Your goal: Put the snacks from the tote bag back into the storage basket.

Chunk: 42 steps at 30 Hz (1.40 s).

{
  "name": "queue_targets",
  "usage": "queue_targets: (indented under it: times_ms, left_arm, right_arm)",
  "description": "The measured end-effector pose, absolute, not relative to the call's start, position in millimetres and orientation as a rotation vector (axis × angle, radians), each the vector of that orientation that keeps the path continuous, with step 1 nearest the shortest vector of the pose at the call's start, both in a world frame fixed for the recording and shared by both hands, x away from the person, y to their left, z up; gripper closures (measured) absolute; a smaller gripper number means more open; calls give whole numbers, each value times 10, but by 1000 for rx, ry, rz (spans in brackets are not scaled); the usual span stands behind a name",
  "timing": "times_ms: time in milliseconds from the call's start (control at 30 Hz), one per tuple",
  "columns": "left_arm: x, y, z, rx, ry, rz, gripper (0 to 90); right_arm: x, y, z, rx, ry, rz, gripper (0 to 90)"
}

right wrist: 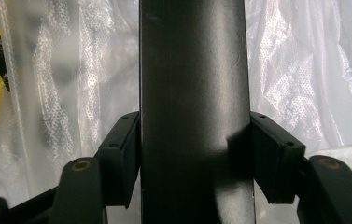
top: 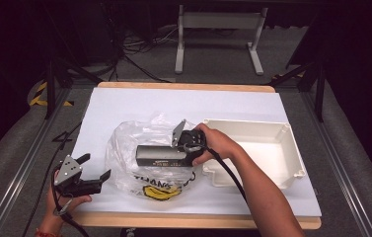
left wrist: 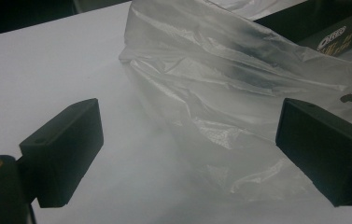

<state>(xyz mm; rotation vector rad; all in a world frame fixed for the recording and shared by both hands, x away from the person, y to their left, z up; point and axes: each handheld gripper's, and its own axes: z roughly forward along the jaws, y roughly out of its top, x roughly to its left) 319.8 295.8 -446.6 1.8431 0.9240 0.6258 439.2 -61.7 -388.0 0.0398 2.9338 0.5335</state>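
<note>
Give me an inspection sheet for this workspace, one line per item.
Surface: white sheet over a wooden table top.
Job's things: black carton lying on a clear plastic bag with yellow and black print; white tray at the right, nothing seen inside.
Clutter: nothing seen.
Grippers: right gripper shut on the black carton, both jaws pressed on its sides; left gripper open, jaws wide apart, beside the bag and not touching it.
Cables: one trails from each gripper toward the near table edge; more lie on the floor beyond the table.
Surroundings: dark room, grey floor, white stand legs behind the table.
</note>
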Motion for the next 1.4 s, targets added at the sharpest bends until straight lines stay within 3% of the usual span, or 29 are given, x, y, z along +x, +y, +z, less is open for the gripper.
queue_targets:
  times_ms: [1033,1400]
  left_arm:
    - [3193,2976,-4472,1841,932,623,82]
    - [3188,2990,-4471,1828,923,608,78]
  right_arm:
    - [4301,-549,-3669,-65,2899,671,431]
    - [4203,-583,-3401,-123,2855,723,431]
